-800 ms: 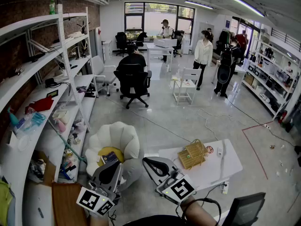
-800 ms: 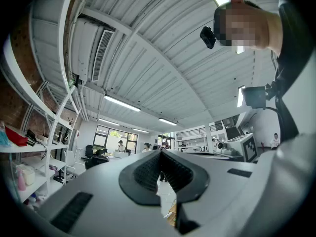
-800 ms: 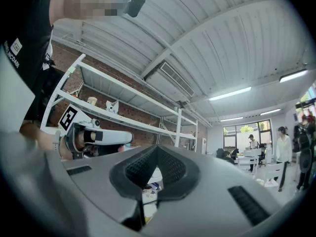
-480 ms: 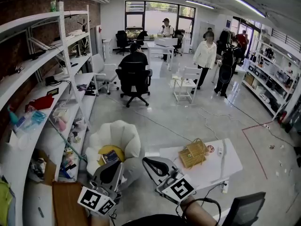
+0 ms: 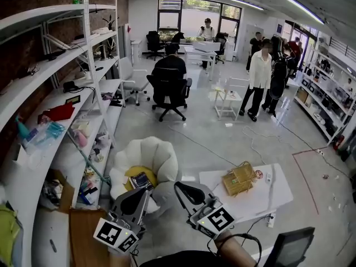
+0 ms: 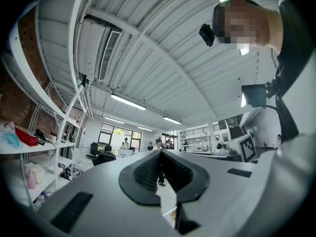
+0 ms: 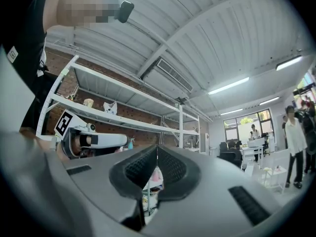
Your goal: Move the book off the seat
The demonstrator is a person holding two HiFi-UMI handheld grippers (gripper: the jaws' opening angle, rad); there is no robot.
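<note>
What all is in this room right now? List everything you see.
Shelves: one long rack, white, left wall.
Armchair: one, white, beside the shelves.
Cushion: one, yellow, in the armchair.
Book: one, dark, on the cushion.
Table: one, white, right of the armchair.
Basket: one, tan wicker, on the table.
Office chair: one, black, mid-room, occupied.
People: several, far end.
Left tongs: one, grey, shut, empty, near the armchair.
Right tongs: one, grey, shut, empty, beside the left.
</note>
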